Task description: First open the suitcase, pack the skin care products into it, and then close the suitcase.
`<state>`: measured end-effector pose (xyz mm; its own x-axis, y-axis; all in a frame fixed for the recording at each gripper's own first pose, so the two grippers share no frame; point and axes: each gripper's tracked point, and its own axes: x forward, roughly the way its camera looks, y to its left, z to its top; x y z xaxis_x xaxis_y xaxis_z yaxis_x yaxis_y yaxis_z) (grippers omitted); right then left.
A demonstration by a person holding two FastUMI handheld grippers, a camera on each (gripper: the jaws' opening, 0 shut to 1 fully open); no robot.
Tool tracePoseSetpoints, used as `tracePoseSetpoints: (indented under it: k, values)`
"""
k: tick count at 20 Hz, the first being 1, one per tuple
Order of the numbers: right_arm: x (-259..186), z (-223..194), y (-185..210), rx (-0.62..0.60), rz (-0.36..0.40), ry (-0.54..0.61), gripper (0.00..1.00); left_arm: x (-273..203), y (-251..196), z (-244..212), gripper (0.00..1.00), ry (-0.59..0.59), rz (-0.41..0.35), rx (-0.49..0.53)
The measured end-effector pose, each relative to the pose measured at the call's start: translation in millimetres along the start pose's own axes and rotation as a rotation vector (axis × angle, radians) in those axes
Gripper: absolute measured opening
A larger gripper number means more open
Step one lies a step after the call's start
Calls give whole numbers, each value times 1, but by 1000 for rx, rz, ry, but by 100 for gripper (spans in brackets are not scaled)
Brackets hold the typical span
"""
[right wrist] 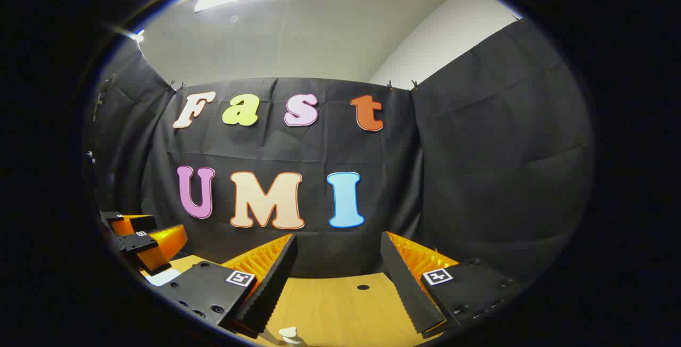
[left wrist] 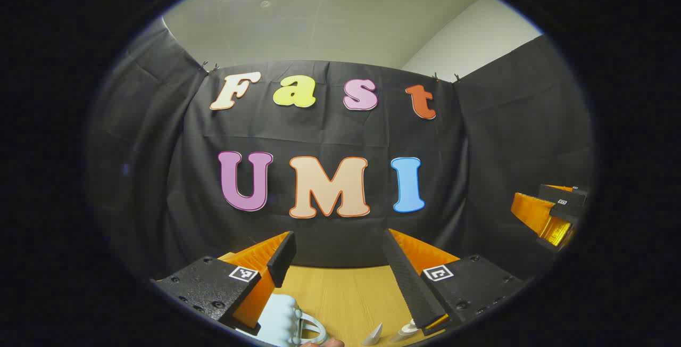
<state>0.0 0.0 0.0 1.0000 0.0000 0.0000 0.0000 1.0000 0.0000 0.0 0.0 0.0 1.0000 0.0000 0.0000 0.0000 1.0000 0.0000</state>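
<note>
Both grippers are raised and aimed at the booth wall. At the bottom of the left gripper view the left gripper (left wrist: 340,262) is spread wide, nothing between its fingers. Just beneath, at lower left, peeks a pale blue ribbed thing with a handle (left wrist: 284,323), likely the suitcase, though I can't tell whether it is open. Two small white tips (left wrist: 391,332), perhaps skin care products, poke up at lower centre. In the right gripper view the right gripper (right wrist: 338,262) also gapes empty above the wooden table (right wrist: 340,304), a white cap (right wrist: 289,332) at bottom. I'd say packing hasn't begun.
</note>
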Motion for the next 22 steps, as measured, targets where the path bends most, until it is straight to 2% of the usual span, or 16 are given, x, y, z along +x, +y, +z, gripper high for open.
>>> tracePoseSetpoints:
  k: [3,8,12,15,18,20,22]
  values:
    - [2,2,-4,2,0,-26,98,1,0,2,96,-6,12,3]
    - [2,0,7,31,48,-43,98,3,0,7,96,-19,25,32]
    - [6,-13,18,21,88,-12,98,1,-2,6,96,-18,23,31]
    - [5,-14,22,11,113,-14,100,-3,6,-8,96,10,39,37]
    - [5,-23,27,16,170,-4,98,-5,16,-32,96,69,74,35]
    - [5,-33,33,26,225,13,98,-9,27,-48,96,106,108,43]
    - [11,-44,35,23,240,42,98,-12,44,-67,97,148,149,67]
